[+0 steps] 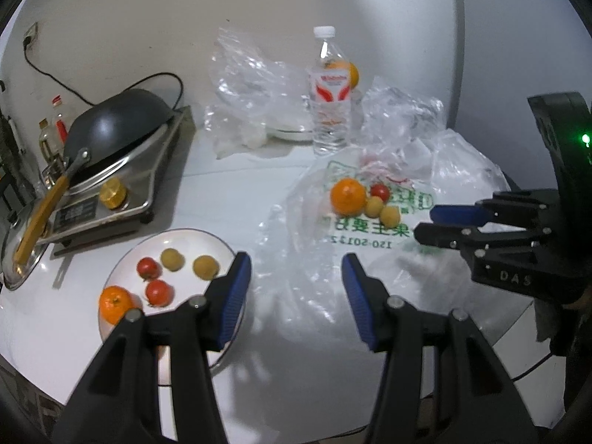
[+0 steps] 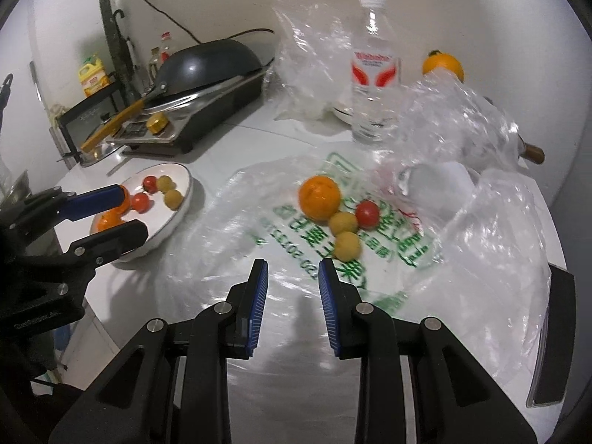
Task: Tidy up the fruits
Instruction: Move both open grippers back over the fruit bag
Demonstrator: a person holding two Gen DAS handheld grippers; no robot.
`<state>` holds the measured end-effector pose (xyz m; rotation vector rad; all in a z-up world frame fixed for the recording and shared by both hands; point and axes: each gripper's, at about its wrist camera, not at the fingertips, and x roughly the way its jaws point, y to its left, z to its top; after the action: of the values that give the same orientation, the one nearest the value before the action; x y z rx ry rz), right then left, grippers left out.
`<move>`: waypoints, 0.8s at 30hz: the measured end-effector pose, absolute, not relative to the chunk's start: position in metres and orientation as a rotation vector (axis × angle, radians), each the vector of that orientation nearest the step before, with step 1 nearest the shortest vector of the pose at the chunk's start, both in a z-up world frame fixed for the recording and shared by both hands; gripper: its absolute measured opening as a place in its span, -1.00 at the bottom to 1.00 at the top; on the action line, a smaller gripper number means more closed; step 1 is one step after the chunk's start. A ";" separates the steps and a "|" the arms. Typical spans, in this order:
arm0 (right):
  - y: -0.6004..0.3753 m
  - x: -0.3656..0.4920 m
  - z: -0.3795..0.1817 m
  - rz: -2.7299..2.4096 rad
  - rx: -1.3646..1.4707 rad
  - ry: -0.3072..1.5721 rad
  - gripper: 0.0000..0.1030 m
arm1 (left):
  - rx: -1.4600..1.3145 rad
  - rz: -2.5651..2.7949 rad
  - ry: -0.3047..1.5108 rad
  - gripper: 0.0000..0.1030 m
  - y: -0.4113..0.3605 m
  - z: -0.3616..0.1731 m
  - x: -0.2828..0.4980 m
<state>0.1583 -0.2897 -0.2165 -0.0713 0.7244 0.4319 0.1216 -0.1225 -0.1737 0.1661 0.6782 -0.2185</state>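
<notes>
A white plate [image 1: 174, 238] at the near left holds an orange [image 1: 115, 304], two red tomatoes [image 1: 159, 291] and two yellow fruits [image 1: 205, 266]. On a printed plastic bag [image 1: 370, 229] lie an orange [image 1: 347, 197], a red tomato [image 1: 380, 192] and two yellow fruits [image 1: 389, 216]. My left gripper [image 1: 296, 281] is open and empty, just right of the plate. My right gripper [image 2: 292, 288] is open and empty, short of the bag's fruits: orange [image 2: 319, 192], tomato [image 2: 367, 214], yellow fruits [image 2: 347, 246]. The plate also shows in the right wrist view [image 2: 181, 203].
A portable stove with a dark wok [image 1: 118, 122] stands at the left. A water bottle [image 1: 330, 92] stands at the back, with another orange [image 2: 444, 64] behind it. Crumpled clear plastic bags [image 2: 462, 118] lie at the back and right. The table edge runs near me.
</notes>
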 end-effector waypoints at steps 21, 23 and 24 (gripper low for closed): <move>-0.304 0.224 -0.245 0.447 -0.072 0.810 -0.42 | 0.192 -0.237 0.756 0.02 -0.151 -0.196 0.174; -0.305 0.229 -0.247 0.446 -0.072 0.824 -0.42 | 0.190 -0.243 0.763 0.02 -0.152 -0.197 0.180; -0.305 0.232 -0.248 0.444 -0.071 0.832 -0.42 | 0.191 -0.248 0.764 0.02 -0.153 -0.197 0.182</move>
<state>0.2316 -0.3046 -0.2483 -0.0705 0.8319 0.4440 0.1820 -0.1529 -0.1971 0.1908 0.7637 -0.2478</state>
